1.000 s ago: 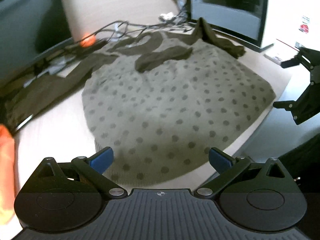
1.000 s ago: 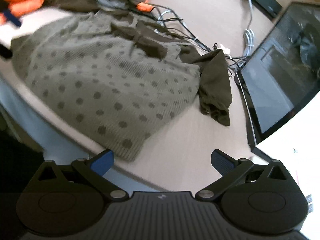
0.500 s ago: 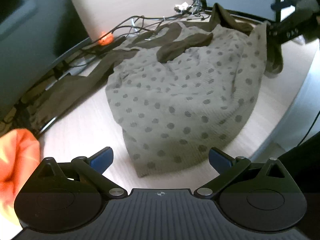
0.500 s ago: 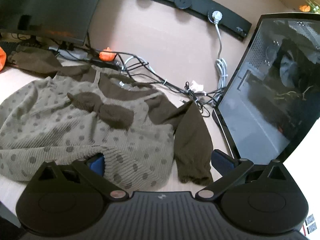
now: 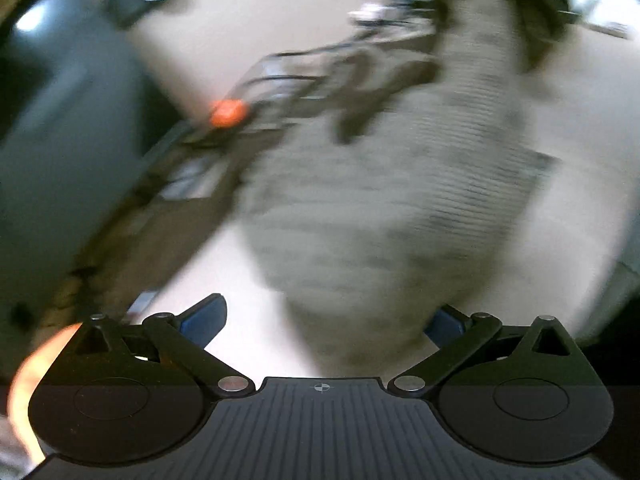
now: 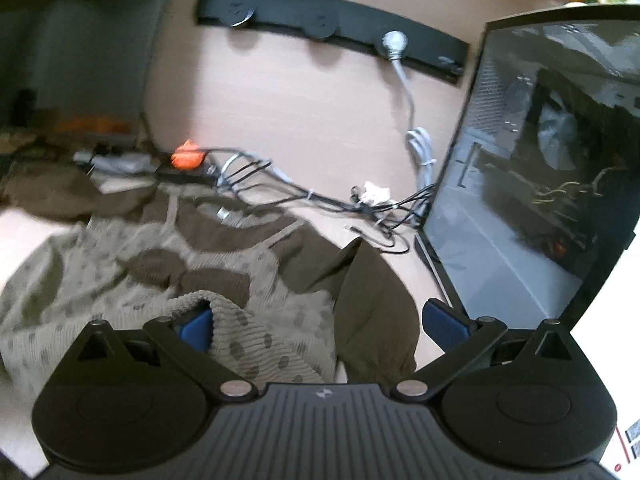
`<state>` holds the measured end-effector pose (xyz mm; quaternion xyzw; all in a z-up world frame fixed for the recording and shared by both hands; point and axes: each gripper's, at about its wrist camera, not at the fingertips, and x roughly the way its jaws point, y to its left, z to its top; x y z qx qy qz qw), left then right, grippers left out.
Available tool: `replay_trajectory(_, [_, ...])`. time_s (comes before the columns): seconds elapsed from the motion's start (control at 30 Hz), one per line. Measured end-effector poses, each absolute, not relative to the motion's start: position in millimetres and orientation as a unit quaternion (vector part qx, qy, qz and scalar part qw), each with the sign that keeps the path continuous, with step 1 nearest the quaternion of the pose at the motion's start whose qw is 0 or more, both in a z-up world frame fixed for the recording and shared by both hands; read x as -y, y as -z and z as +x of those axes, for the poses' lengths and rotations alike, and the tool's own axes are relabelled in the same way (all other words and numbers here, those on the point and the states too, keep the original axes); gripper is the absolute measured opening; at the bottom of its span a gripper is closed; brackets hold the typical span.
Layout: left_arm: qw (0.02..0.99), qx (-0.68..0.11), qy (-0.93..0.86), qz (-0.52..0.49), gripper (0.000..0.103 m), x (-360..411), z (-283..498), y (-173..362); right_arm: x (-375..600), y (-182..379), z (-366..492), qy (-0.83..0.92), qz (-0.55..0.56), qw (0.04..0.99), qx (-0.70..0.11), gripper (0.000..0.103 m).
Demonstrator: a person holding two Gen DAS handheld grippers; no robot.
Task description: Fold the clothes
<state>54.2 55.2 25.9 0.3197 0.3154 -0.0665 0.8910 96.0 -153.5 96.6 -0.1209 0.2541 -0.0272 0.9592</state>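
Note:
A grey-green dotted knit dress (image 6: 100, 292) with a dark brown bow and brown sleeves lies on the light desk (image 6: 24, 228). In the right wrist view its right hem is folded over and drapes on my left fingertip (image 6: 196, 326); my right gripper (image 6: 320, 326) stands open around that fold and the brown sleeve (image 6: 376, 312). The left wrist view is heavily blurred. There the dress (image 5: 384, 200) lies ahead, its near hem between the open fingers of my left gripper (image 5: 324, 320).
A PC case with a glass side (image 6: 536, 184) stands at the right. Tangled cables (image 6: 304, 196) and an orange plug (image 6: 186, 156) lie behind the dress. A dark monitor (image 5: 48, 152) stands at the left. An orange cloth (image 5: 28, 364) lies near left.
Both grippers have moved in closer to the dress. The right side of the dress has been folded over toward the middle, and the left view has become blurred with motion.

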Motion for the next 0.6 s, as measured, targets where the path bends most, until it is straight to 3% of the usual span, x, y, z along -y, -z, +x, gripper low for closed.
replay_trajectory(0.27, [0.909, -0.296, -0.054, 0.288, 0.103, -108, 87, -48, 153, -56, 54, -0.007, -0.172, 0.936, -0.308, 0.103])
replay_trajectory(0.5, [0.904, -0.305, -0.052, 0.295, 0.103, -115, 82, -40, 167, -79, 28, -0.008, -0.105, 0.952, -0.287, 0.103])
replay_trajectory(0.6, [0.904, -0.31, -0.049, 0.291, 0.103, -115, 80, -37, 153, -78, 31, -0.071, -0.114, 0.937, -0.322, 0.103])
